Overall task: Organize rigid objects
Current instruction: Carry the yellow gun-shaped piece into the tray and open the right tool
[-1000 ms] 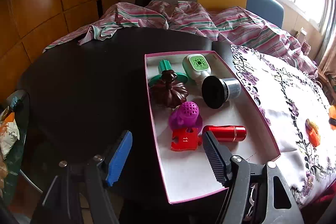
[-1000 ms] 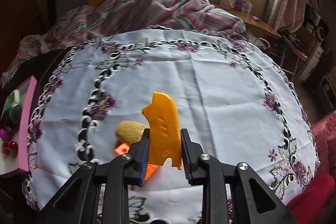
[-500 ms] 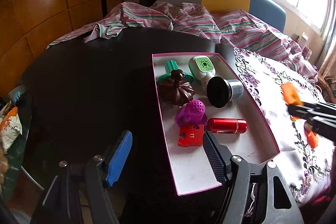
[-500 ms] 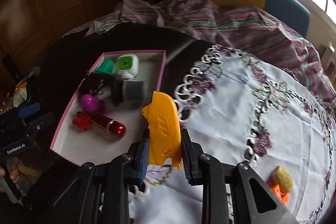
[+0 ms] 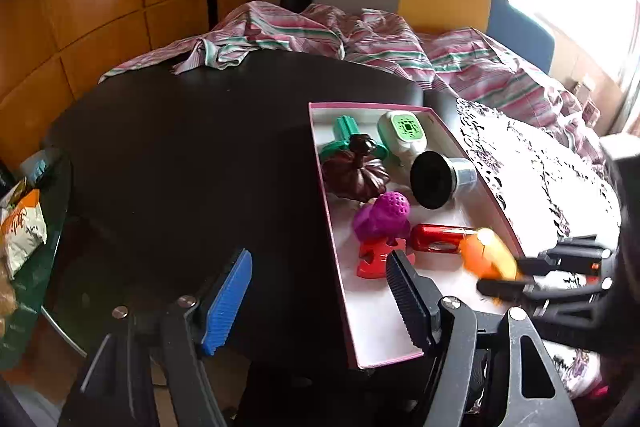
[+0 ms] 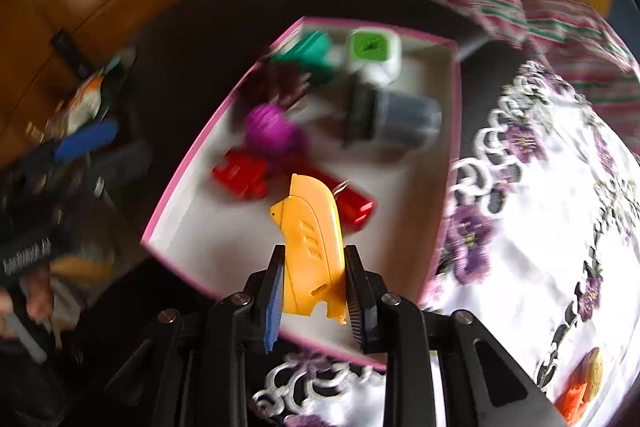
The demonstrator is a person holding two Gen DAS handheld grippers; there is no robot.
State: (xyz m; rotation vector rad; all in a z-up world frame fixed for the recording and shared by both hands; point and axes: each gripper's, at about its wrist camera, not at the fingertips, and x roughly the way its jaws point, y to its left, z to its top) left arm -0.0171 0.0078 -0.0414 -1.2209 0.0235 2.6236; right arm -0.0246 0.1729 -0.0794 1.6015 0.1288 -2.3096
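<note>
A pink-rimmed white box [image 5: 325, 187] [image 6: 188, 167] lies on the dark round table [image 5: 180, 147]. In it are a green piece [image 5: 340, 139], a white and green device [image 5: 404, 135], a brown pumpkin-shaped piece [image 5: 354, 175], a black and grey cylinder [image 5: 440, 179], a purple perforated piece [image 5: 386, 213], a red flat piece [image 5: 374, 261] and a red cylinder [image 5: 436, 239]. My right gripper [image 6: 314, 291] [image 5: 500, 275] is shut on a yellow-orange plastic piece [image 6: 312, 243] [image 5: 486, 257], held over the box's near part. My left gripper [image 5: 318, 301] stands open astride the box's left wall, pads apart from it.
A white embroidered tablecloth [image 6: 540, 227] covers the table's right side, with a tan and an orange item [image 6: 586, 381] lying on it. Striped cloth [image 5: 380, 43] is heaped at the back. A snack bag [image 5: 20, 227] sits at the far left.
My right gripper has swung left from the tablecloth to above the box, carrying the yellow-orange piece, and has come into the left wrist view. The left gripper has stayed put.
</note>
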